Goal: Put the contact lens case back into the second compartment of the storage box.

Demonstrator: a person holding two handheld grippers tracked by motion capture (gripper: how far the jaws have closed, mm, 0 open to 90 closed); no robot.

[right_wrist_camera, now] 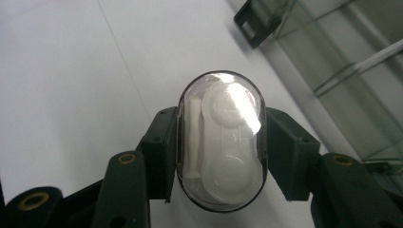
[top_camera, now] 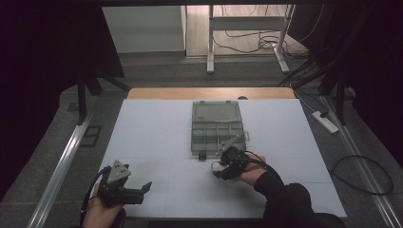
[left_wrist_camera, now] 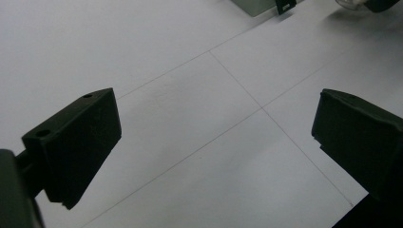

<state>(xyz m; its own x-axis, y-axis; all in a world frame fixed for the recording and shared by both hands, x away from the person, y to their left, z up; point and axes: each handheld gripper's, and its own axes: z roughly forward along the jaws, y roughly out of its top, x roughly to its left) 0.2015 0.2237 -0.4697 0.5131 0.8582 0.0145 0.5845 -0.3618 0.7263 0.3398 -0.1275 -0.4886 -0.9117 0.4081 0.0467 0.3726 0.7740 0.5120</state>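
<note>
Right gripper clamps clear capsule; organizer box edge near.

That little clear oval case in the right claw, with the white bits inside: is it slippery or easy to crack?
The clear oval case looks like smooth, glossy plastic with a bright glare, so it is probably slippery. The right claw grips only its curved sides, so it might squirt out if squeezed harder. It seems rigid, keeps its shape, and is likely light, since it holds just small white pieces.

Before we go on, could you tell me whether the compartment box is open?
Open: the box shows bare dividers, its lid laid back flat.
</note>
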